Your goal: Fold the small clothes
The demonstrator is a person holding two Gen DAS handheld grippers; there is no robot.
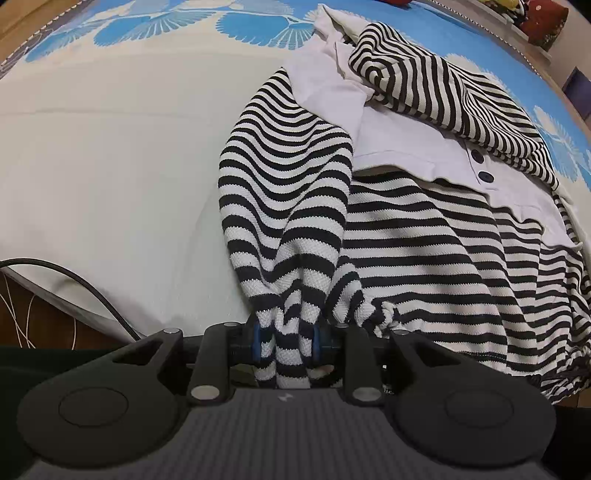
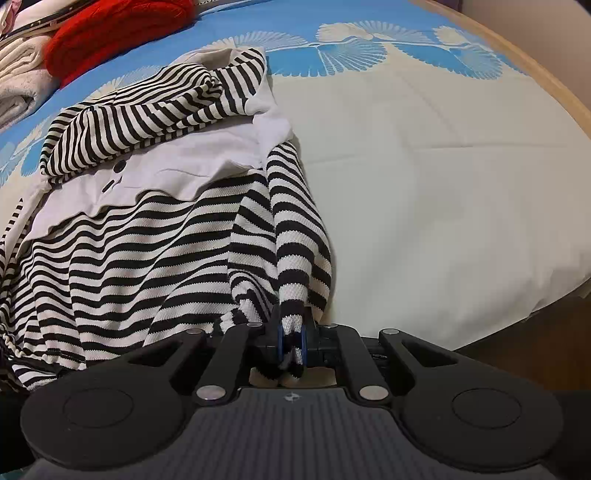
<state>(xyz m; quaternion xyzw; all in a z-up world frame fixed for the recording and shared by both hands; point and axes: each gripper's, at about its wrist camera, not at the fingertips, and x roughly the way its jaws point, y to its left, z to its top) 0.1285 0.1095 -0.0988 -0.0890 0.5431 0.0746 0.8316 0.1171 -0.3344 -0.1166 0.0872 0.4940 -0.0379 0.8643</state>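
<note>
A black-and-white striped top (image 1: 417, 243) with a white collar panel and dark buttons (image 1: 484, 176) lies rumpled on the bed. My left gripper (image 1: 287, 341) is shut on a bunched fold of its hem at the left corner; the cloth hangs through the blue pads. In the right wrist view the same striped top (image 2: 122, 251) spreads to the left, and my right gripper (image 2: 292, 345) is shut on a narrow pinch of its hem at the right corner. One sleeve lies folded across the collar (image 2: 147, 118).
The bed sheet (image 1: 110, 166) is pale with a blue fan print at the far side. A red garment (image 2: 118, 33) and folded pale cloth (image 2: 18, 74) lie at the far left. A black cable (image 1: 81, 288) runs by the bed edge; wooden bed frame (image 2: 546, 88) at right.
</note>
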